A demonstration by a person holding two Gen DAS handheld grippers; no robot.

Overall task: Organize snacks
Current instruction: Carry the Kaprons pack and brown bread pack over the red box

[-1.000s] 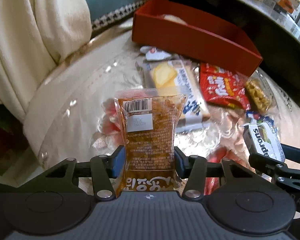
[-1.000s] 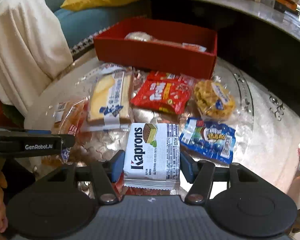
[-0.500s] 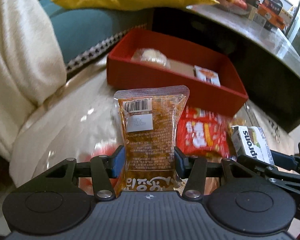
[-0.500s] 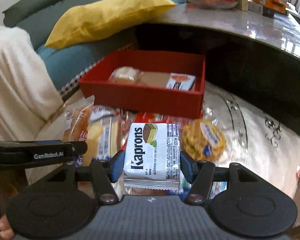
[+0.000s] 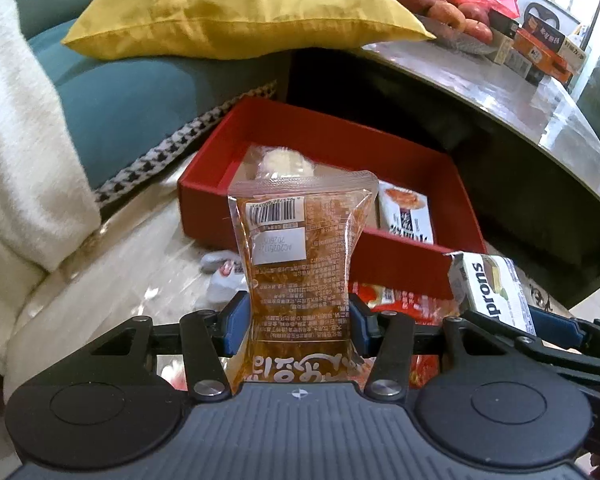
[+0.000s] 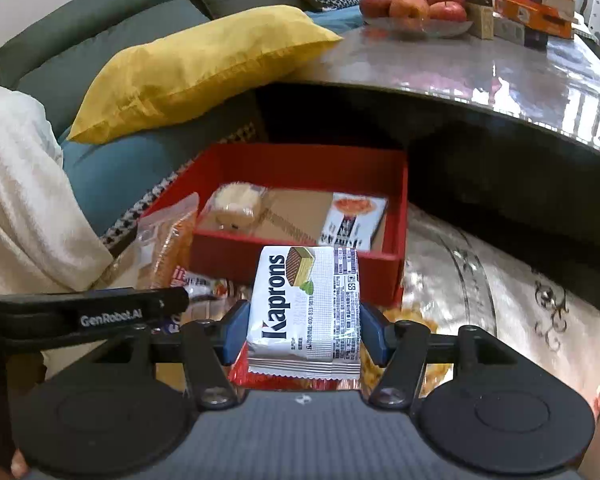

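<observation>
Two hand-held grippers gripping | left: orange packet | right: Kaprons wafer

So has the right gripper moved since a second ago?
Yes. The right gripper, shut on the Kaprons wafer pack, has risen and advanced toward the red box, whose inside now shows.

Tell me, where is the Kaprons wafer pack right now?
The Kaprons wafer pack is clamped in the right gripper, held in the air just in front of the red box, right of the orange snack pouch.
</observation>
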